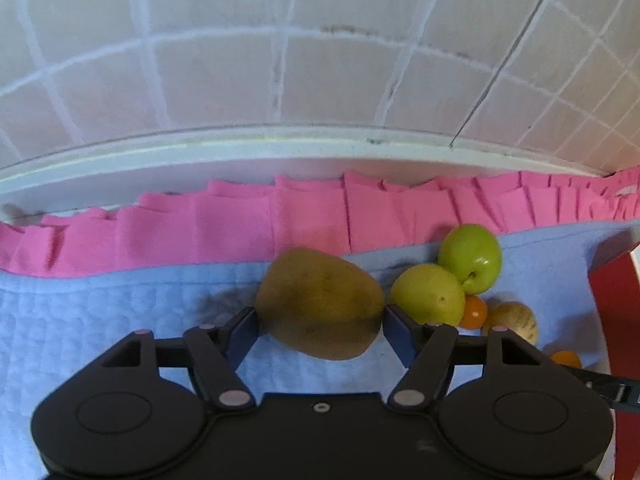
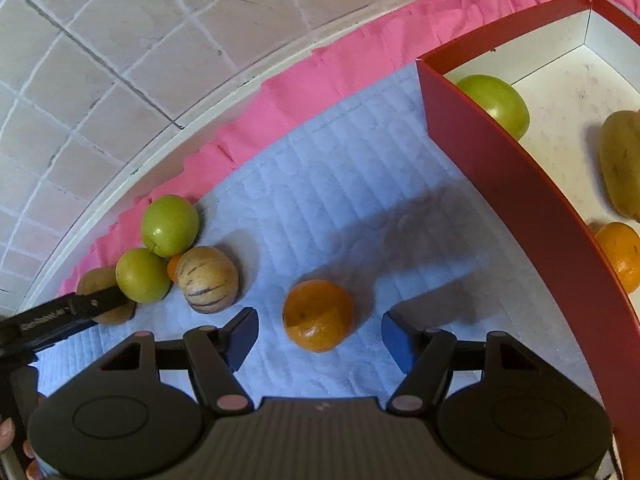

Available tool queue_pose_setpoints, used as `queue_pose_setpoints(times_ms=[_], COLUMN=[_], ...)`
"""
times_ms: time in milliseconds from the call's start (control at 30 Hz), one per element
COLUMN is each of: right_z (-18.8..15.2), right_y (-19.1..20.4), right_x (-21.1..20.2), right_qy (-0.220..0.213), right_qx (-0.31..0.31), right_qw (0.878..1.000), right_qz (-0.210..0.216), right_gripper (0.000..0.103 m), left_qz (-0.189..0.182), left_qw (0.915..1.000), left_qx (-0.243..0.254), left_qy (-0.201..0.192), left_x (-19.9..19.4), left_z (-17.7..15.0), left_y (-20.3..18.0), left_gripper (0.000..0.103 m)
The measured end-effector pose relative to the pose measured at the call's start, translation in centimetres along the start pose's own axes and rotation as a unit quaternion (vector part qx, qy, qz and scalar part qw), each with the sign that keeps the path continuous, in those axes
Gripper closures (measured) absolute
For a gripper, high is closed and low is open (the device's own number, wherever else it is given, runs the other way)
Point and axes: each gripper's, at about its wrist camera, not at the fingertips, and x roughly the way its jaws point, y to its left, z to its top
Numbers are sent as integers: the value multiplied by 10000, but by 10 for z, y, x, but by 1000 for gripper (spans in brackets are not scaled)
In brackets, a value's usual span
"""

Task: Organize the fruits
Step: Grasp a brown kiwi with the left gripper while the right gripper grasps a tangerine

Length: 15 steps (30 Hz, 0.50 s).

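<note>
My left gripper (image 1: 320, 316) points down at a large yellow-brown fruit (image 1: 320, 300) lying on the blue quilted cloth (image 1: 120, 312). It is open, and its pads stand close on either side of the fruit. My right gripper (image 2: 318, 320) is open around an orange (image 2: 318, 314) on the same cloth, with a gap on each side. A red box (image 2: 500, 168) to the right holds a green apple (image 2: 500, 104), a yellow-brown fruit (image 2: 624, 168) and an orange (image 2: 620, 256).
Beside the large fruit sit two green apples (image 1: 470, 258) (image 1: 428, 294), a small orange fruit (image 1: 474, 312) and a striped pale fruit (image 1: 514, 322). A pink frill (image 1: 240, 216) edges the cloth, with a white ledge (image 1: 240, 152) and tiled surface (image 1: 320, 60) beyond.
</note>
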Motion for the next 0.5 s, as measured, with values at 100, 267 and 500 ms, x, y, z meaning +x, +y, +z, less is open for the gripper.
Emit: queue_pose_setpoints(times_ms=[100,267,500], right_z=[0,-2,-4], right_y=[0,5,13], right_x=[-1,-2,2], right_qy=[-2,-27,32], right_qx=[2,-97,-201], right_qw=[10000,9999,9997], right_qz=[8,-47,99], right_gripper=[31,33,64], left_qz=[60,190,123], left_qw=[10000,9995,9992], left_qx=[-2,195,169], left_qy=[-58,-130,-329], left_x=[6,11,6], left_z=[0,3,-3], left_y=[-2,-8,-4], left_gripper=[22,22,23])
